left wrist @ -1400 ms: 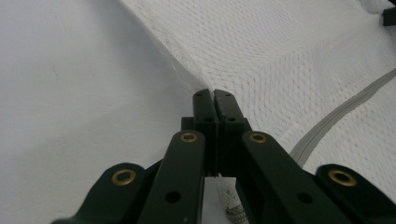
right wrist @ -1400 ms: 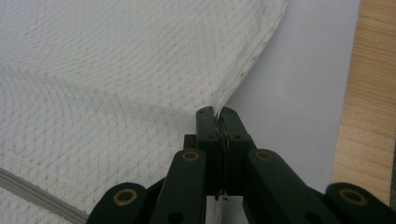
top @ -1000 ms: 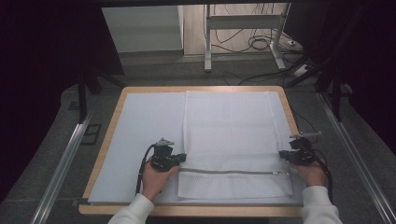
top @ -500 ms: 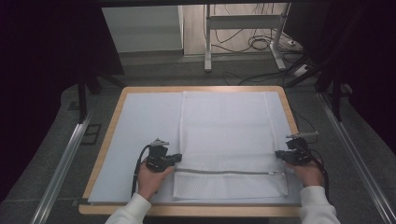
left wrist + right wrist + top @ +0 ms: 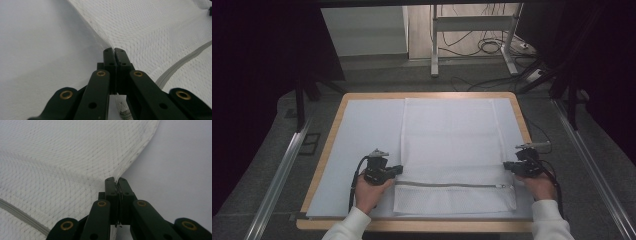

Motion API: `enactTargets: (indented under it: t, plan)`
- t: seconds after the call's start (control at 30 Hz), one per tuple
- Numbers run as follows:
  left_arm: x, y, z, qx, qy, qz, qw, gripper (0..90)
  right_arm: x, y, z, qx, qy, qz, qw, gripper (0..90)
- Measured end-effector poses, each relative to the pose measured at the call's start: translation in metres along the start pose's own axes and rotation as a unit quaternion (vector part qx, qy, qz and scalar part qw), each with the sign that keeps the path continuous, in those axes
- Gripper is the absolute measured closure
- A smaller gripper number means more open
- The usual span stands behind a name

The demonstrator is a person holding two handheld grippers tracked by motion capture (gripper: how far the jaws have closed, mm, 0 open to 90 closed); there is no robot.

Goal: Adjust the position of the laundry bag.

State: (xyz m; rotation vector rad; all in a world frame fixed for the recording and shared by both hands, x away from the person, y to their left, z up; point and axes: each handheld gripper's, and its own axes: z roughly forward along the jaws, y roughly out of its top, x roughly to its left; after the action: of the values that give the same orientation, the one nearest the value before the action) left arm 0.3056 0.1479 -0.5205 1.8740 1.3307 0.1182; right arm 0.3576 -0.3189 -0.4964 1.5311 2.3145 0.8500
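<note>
Both claws, left (image 5: 114,50) and right (image 5: 116,180), are clamped on opposite side edges of the white mesh zippered laundry bag (image 5: 452,145); uneven pulling could slip the thin fabric free above its grey zip (image 5: 452,185).

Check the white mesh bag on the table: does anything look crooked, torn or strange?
Nothing stands out. The mesh bag lies flat on the table, zipper straight. The left gripper and the right gripper pinch its side edges, lifting them slightly.
</note>
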Motion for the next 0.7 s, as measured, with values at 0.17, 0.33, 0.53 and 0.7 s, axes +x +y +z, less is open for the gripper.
enactTargets:
  t: [0.17, 0.33, 0.53, 0.7]
  plan:
    - [0.003, -0.001, -0.004, -0.002, -0.001, -0.003, 1.0000, 89.9, 0.002, 0.001, 0.000, -0.002, 0.007, -0.001, 1.0000, 87.1]
    - [0.006, -0.002, -0.007, -0.002, 0.001, -0.005, 1.0000, 89.9, 0.006, 0.002, 0.000, -0.004, 0.010, -0.004, 0.9999, 87.0]
    - [0.010, -0.002, -0.010, -0.003, 0.000, -0.007, 1.0000, 89.7, 0.009, 0.002, 0.002, -0.005, 0.015, -0.007, 0.9999, 87.0]
    - [0.014, -0.002, -0.016, -0.004, -0.002, -0.008, 1.0000, 89.7, 0.012, 0.004, 0.001, -0.011, 0.023, -0.006, 0.9997, 86.9]
